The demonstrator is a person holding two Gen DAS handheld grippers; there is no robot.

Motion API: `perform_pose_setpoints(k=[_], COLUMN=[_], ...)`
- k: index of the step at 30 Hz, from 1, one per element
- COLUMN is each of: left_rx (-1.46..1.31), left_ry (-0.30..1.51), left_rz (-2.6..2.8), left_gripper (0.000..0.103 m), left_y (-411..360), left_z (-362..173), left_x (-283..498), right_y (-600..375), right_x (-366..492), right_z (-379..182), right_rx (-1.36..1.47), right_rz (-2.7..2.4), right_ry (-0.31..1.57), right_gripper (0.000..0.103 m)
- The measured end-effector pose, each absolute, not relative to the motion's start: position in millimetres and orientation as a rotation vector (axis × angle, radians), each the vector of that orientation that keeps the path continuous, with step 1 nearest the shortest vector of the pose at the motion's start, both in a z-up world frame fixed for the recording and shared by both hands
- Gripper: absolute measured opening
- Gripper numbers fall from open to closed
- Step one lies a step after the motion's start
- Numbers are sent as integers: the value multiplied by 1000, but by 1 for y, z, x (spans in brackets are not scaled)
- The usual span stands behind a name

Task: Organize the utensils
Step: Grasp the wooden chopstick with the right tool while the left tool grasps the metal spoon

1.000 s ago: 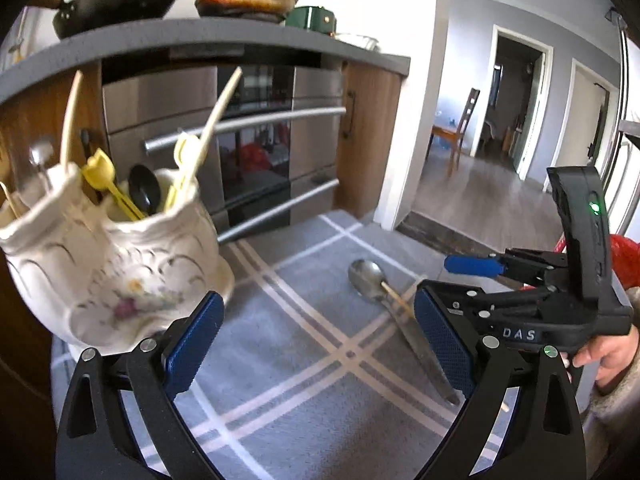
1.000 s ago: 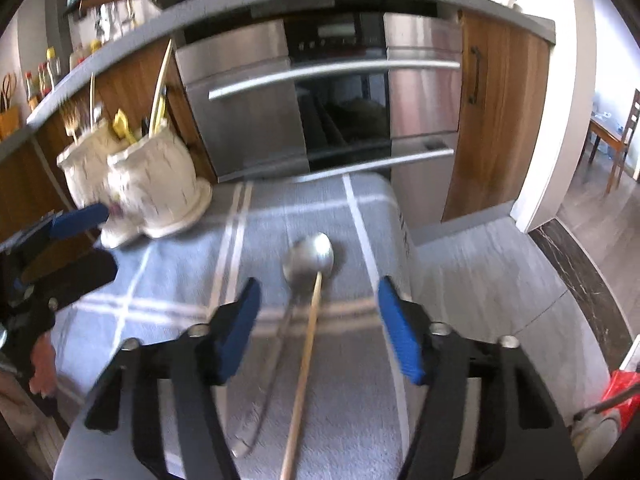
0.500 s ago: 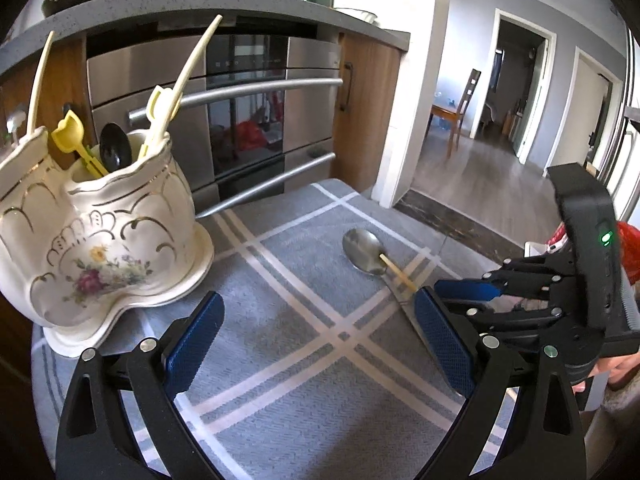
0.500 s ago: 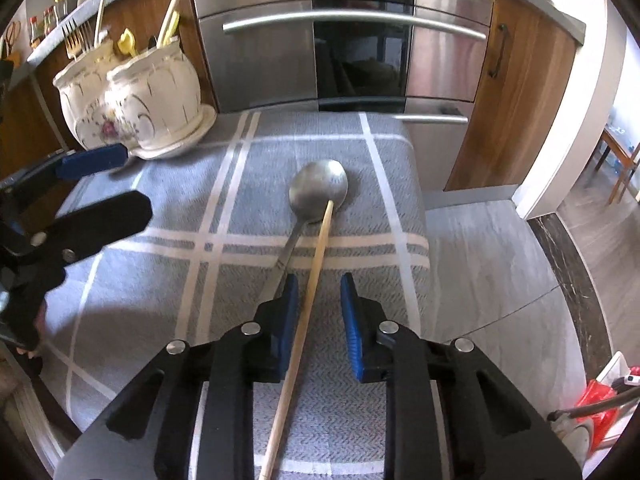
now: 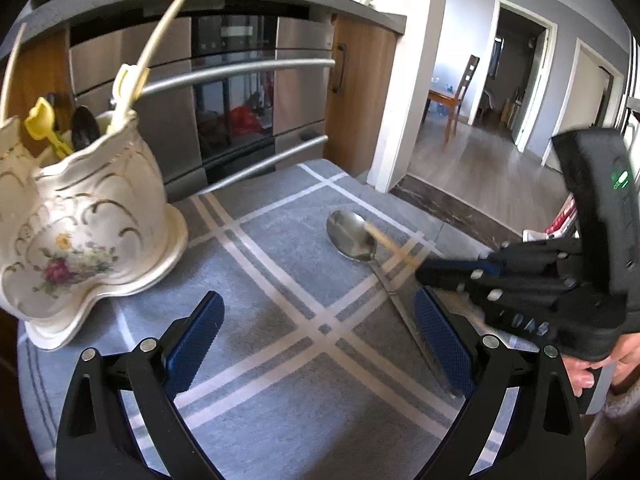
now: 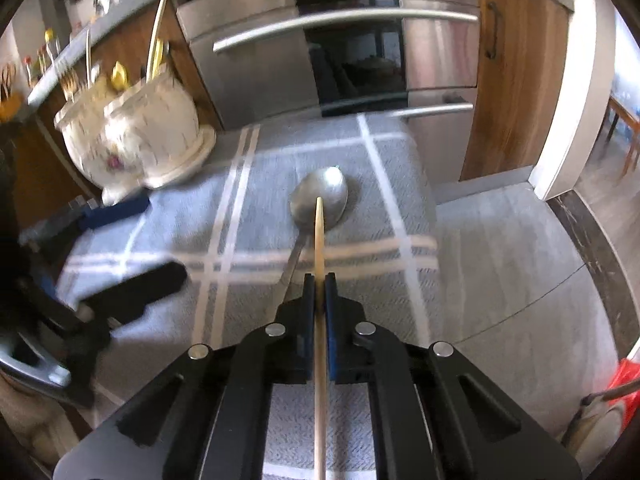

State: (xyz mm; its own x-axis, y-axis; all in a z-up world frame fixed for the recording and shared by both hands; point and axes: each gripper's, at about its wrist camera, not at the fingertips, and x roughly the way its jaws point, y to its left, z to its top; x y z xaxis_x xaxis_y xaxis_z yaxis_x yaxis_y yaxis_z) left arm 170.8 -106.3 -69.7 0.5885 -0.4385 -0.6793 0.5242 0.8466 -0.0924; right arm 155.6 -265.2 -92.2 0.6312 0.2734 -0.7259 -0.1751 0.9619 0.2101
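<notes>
The chopstick is clamped in the just-closed right gripper, its long axis running straight ahead over the spoon, while the holder lies forward-left, nearer the wide-open left gripper.

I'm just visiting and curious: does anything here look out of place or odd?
Only the metal spoon lying loose on the grey checked cloth, away from the floral ceramic holder. The right gripper is clamped on a wooden chopstick.
</notes>
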Motion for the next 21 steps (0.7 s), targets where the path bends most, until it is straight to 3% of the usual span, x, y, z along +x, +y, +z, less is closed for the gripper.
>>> perform_pose_setpoints(k=[8,13,18,21], left_rx=[159,122,113,175], left_ry=[820,888,896,878], left_rz=[-588,-579,-593,-591], left_gripper=[93,64,54,42], left_y=[-144,-155,-165,-174], left_z=[-81,-91,-94,-95], left_x=[196,233,253,251], right_y=[-295,-301,-301,-300], right_x=[163,163,165,165], right_z=[-80,-76,-75,-76], right_rx=[201,217,227,232], right_rz=[188,186,205,220], right_ry=[793,778,776,780], right_gripper=[5,5,5,5])
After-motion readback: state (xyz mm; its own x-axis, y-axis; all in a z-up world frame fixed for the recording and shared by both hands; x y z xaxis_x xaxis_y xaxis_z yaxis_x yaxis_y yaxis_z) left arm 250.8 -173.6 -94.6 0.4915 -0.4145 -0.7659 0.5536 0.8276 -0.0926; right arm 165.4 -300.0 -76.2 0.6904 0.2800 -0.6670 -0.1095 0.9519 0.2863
